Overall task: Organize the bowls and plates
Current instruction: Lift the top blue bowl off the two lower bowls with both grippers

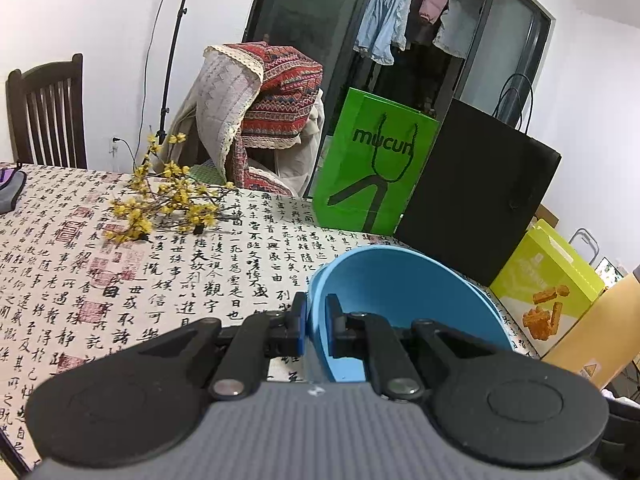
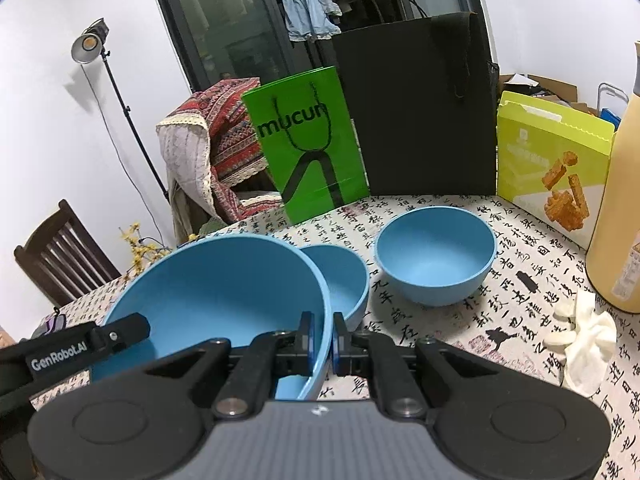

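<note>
The left tool [image 1: 316, 322] is closed narrow on the rim of a blue bowl [image 1: 400, 304], one finger inside and one outside, and the bowl is tilted above the calligraphy-printed surface [image 1: 120, 280]. The right tool [image 2: 323, 338] is likewise pinched tight on the rim of a large blue bowl [image 2: 216, 292], held tilted. Just behind it, a smaller blue bowl [image 2: 340, 280] is partly hidden. A third blue bowl [image 2: 436, 256] sits upright on the surface, near the green bag [image 2: 308, 140].
</note>
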The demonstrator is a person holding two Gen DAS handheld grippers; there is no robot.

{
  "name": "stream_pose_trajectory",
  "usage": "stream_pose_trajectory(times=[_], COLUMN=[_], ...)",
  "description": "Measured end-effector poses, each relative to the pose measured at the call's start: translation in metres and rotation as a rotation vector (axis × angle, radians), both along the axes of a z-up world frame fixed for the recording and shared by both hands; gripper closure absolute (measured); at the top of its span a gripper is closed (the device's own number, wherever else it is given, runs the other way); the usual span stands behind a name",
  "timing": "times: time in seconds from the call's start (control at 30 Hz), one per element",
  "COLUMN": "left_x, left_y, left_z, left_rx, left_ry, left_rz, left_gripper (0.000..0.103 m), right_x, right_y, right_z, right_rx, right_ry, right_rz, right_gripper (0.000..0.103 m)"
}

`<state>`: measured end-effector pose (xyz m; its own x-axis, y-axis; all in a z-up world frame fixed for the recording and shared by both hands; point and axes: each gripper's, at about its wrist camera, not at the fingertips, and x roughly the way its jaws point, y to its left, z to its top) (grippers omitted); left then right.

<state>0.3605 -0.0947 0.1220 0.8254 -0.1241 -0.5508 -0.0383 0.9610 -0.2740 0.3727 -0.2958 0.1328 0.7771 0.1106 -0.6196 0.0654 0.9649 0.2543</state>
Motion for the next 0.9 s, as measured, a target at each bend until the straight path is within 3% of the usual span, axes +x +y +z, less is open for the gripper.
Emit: stream_pose_trajectory(times=[0.9], left_x=[-0.062], left_y=[0.038], left_z=[-0.004], left_rx=[0.020], left_ry=[-0.021], left_rz=[0.024], left_gripper=[0.093], right_x=[-0.054], right_y=[0.040], right_z=[-0.004], right_rx=[0.031], right_ry=[-0.003], right_rz=[0.044], right_gripper=[0.095])
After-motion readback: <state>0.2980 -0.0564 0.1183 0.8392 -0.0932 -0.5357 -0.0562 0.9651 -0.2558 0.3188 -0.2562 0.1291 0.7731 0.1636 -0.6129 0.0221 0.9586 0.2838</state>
